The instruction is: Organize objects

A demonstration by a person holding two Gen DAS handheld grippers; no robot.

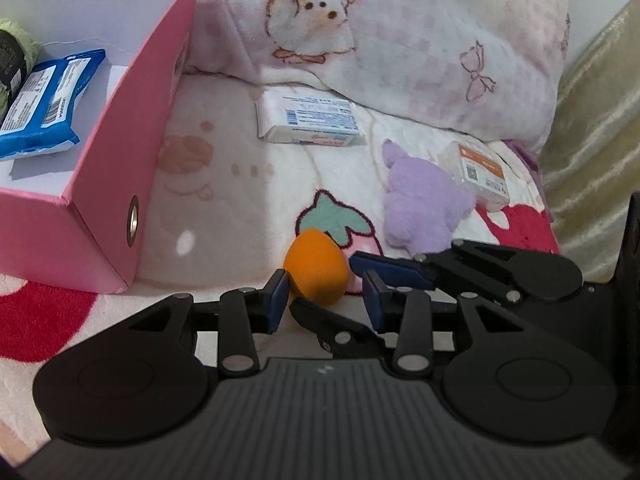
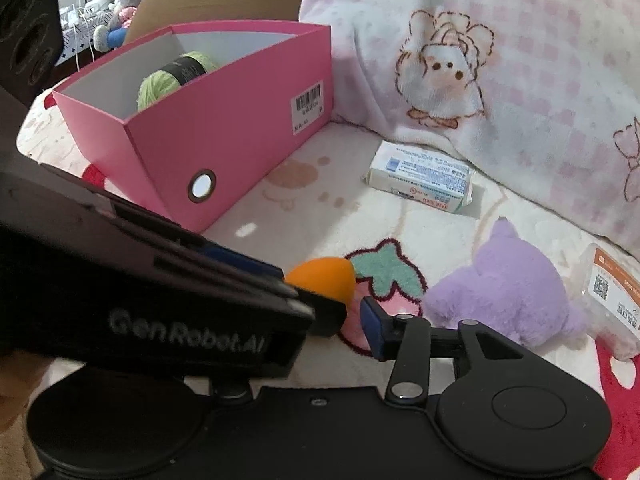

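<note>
Resting on the fleece blanket [image 1: 224,184] beside the pink cardboard box [image 1: 132,140], your orange egg-shaped sponge [image 1: 316,266] sits between both spread-fingered grippers, left [image 1: 326,300] and right [image 1: 332,280], neither clamped on it.

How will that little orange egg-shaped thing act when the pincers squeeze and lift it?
The orange egg-shaped thing has a matte, sponge-like surface, so it will probably squash a little and weigh almost nothing. That texture should keep it from slipping. Its rounded shape could let it roll on the fleecy blanket if nudged off-centre.
</note>
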